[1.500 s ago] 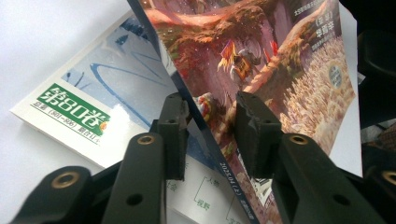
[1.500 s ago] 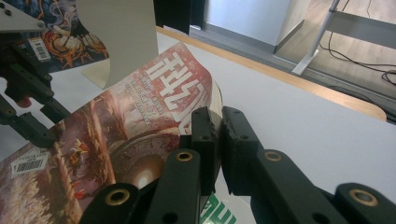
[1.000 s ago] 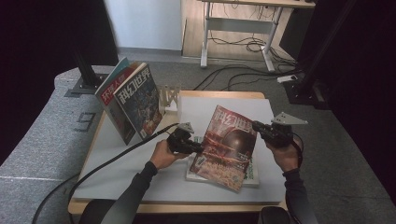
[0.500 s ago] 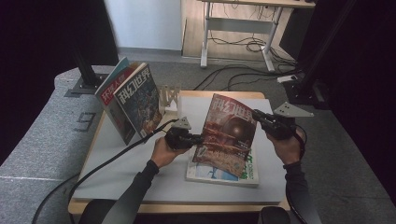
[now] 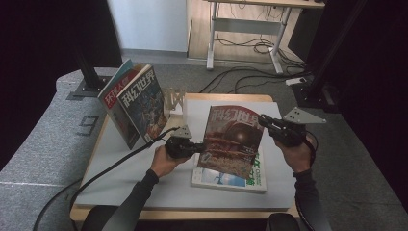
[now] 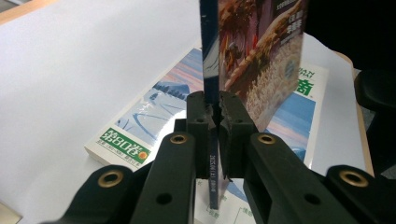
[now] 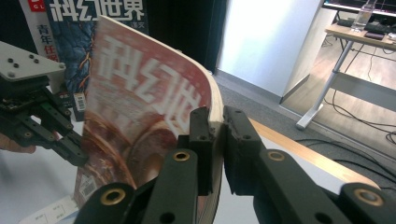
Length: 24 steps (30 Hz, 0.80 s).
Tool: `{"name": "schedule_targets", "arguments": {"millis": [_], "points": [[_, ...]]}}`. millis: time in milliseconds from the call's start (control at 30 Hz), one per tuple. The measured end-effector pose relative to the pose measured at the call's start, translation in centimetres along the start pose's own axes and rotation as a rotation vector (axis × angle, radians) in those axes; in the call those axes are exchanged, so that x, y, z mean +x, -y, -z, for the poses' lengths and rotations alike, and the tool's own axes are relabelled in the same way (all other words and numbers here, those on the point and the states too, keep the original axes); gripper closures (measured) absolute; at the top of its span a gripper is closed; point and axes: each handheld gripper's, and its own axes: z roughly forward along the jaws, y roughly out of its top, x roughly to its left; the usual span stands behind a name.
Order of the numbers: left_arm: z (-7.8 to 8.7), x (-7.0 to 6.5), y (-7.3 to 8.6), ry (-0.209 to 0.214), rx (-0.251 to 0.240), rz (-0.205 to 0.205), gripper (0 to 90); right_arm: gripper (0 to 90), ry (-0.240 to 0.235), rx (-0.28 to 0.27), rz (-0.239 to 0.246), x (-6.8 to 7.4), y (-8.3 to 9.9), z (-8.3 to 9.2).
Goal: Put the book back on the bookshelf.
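A red-covered magazine (image 5: 231, 139) is held upright between both grippers, above a blue and green magazine (image 5: 240, 178) that lies flat on the table. My left gripper (image 5: 197, 148) is shut on the red magazine's spine edge near the bottom; in the left gripper view the pads (image 6: 198, 109) pinch the dark spine (image 6: 210, 56), and the jaws have just closed further on it. My right gripper (image 5: 262, 120) is shut on the upper right edge; in the right gripper view the cover (image 7: 140, 102) bows between its jaws (image 7: 215, 119).
Two more magazines (image 5: 139, 103) stand leaning at the table's left rear, beside a small white rack (image 5: 174, 98). The white tabletop (image 5: 125, 183) has free room at front left. Beyond the table are a desk frame (image 5: 245, 29) and floor cables.
The red magazine has come up off the flat one, from lying tilted to nearly upright. The right hand rose with its edge; the left hand stayed at the spine.
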Motion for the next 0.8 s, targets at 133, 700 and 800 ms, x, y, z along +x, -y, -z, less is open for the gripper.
{"name": "schedule_targets", "arguments": {"millis": [133,700,800], "points": [[0.1,-0.3,0.1,-0.001,-0.004,-0.013,84.9,74.5,-0.009,0.001,-0.028,-0.4,0.4,0.1],[0.7,-0.3,1.1,0.014,-0.038,-0.027,85.2,61.3,-0.062,0.019,-0.089,-0.6,2.2,-0.9],[0.8,-0.3,1.2,0.015,-0.041,-0.030,85.2,63.1,-0.070,0.019,-0.100,-0.7,2.5,-1.0]]}}
